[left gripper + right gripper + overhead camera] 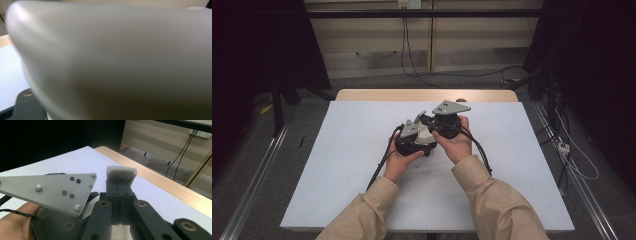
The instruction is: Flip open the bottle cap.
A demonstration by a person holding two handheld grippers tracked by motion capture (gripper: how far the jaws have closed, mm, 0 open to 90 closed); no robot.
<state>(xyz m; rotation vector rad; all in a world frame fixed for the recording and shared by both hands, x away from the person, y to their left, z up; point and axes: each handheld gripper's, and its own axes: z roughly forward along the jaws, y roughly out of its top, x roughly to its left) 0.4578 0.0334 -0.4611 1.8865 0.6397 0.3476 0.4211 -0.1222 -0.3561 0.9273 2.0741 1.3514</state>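
Left gripper (428,134): jaws closed on a white object (120,60), blurred, identity unclear. Right gripper (121,173): jaws pressed together, pinching a white edge (121,172). Both held just above the white table (352,150).

A white sheet (352,165) covers the desk (427,95), whose wooden edge shows at the far side. Black cables (409,60) hang down the pale wall (472,45) behind it. Metal rails (254,180) run along the grey floor (242,150) beside the desk.
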